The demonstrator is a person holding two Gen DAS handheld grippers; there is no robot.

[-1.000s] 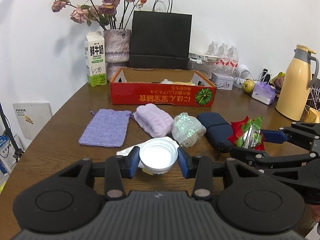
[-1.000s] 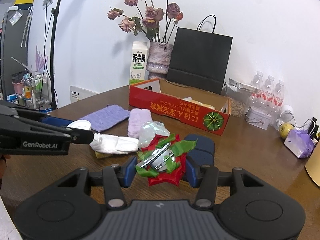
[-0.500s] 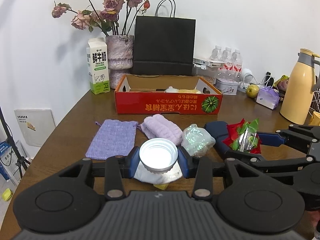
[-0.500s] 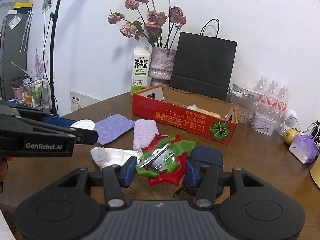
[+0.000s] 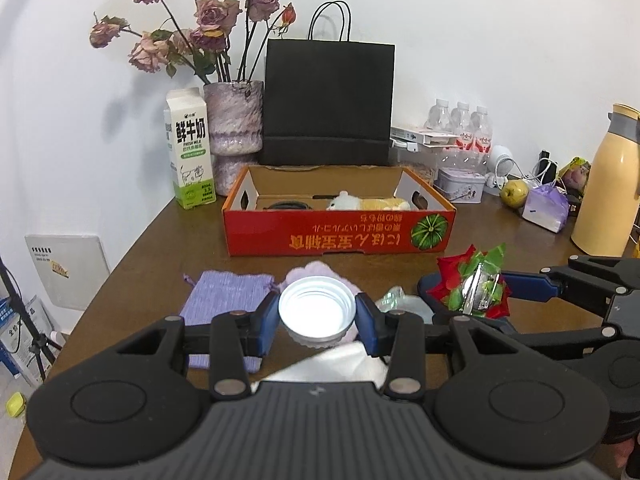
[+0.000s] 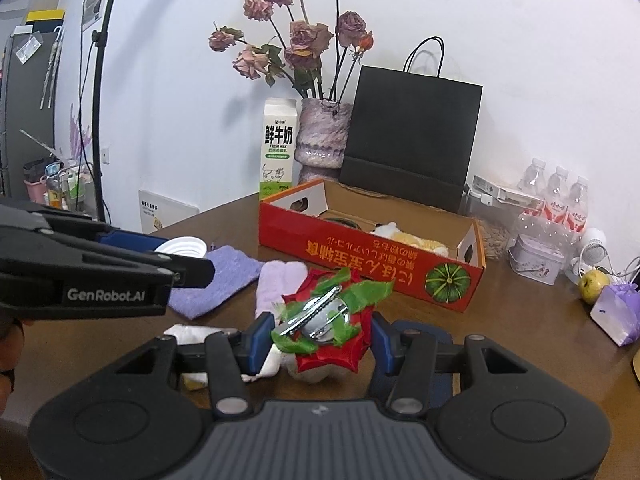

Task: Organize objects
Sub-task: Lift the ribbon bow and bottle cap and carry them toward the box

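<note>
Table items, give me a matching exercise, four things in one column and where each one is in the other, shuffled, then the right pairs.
Things:
1. white lid
2. red and green bow
3. milk carton
4. purple pouch

Places:
A. lying flat on the table in front of the red box
B. between the right gripper's fingers
C. standing left of the vase
D. between the left gripper's fingers

Pairs: 1-D, 2-B, 3-C, 4-A
</note>
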